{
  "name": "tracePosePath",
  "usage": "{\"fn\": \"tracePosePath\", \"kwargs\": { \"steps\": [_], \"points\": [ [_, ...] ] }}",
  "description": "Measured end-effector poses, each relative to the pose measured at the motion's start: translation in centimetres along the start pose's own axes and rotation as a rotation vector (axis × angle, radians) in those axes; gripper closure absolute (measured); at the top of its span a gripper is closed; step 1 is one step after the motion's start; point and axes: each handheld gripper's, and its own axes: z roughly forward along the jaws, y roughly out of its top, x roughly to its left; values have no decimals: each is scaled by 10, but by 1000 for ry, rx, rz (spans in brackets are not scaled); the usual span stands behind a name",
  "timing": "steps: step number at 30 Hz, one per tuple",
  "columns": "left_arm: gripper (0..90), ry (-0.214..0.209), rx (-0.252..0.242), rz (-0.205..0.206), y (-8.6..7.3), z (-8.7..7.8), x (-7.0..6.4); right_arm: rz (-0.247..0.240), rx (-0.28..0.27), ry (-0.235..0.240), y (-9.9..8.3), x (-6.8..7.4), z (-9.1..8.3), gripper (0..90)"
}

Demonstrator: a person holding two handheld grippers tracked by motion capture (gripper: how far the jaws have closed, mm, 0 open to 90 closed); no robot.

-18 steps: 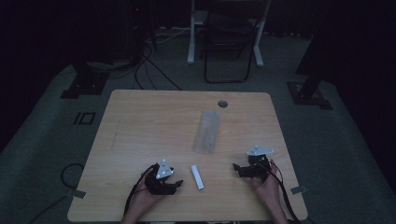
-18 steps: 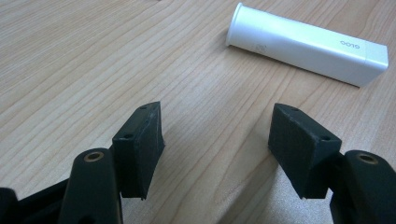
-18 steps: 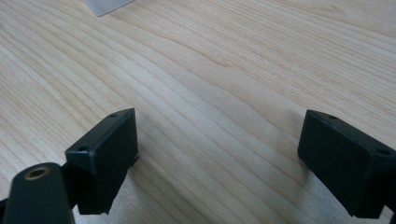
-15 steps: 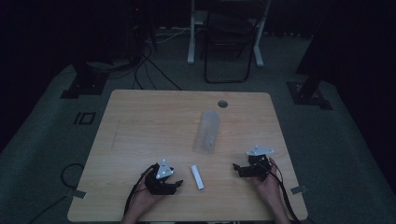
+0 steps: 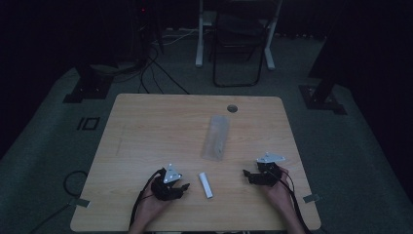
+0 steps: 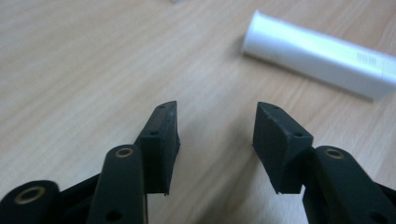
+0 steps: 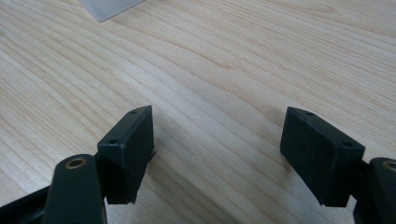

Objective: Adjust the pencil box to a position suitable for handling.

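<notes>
- The wooden surface point(image 5: 146, 126) takes up the middle of the high view, pale and grained, with a small round hole point(image 5: 232, 108) near its far edge, right of centre.
- A clear plastic bag point(image 5: 216, 137) lies flat on the surface, long side running away from the person, well beyond both grippers and somewhat nearer the right one. A pale corner of it point(image 7: 108, 7) shows at the top of the right gripper view.
- The left gripper point(image 5: 181, 187) sits near the front edge, held in the person's left hand point(image 5: 151, 207), its grey plate on top. In the left gripper view its jaws stand released with bare wood between them (nothing is pinched), and they hang low over the surface.
- The right gripper point(image 5: 247, 173) sits at the front right in the right hand point(image 5: 280, 191), pointing toward the left. Its jaws are released too, spread wider than the left pair, with only wood grain between them in the right gripper view.
- The white tube point(image 5: 205, 185) lies on its side on the surface between the two grippers, just beside the left one and farther from the right. In the left gripper view it point(image 6: 322, 58) rests ahead of the jaws and off to their right, apart from both tips, untouched.
</notes>
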Motion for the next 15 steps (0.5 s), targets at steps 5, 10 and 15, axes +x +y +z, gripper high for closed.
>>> {"fn": "tracePosePath", "kwargs": {
  "steps": [5,10,15],
  "points": [
    [548,17,-9,4,26,2,5,5,-12,-4,-1,0,0,258],
    [629,42,-22,0,51,12,18,7,-21,-6,-2,0,0,258],
    [701,62,1,8,73,32,29,6,-22,-8,-2,0,0,259]
  ]
}}
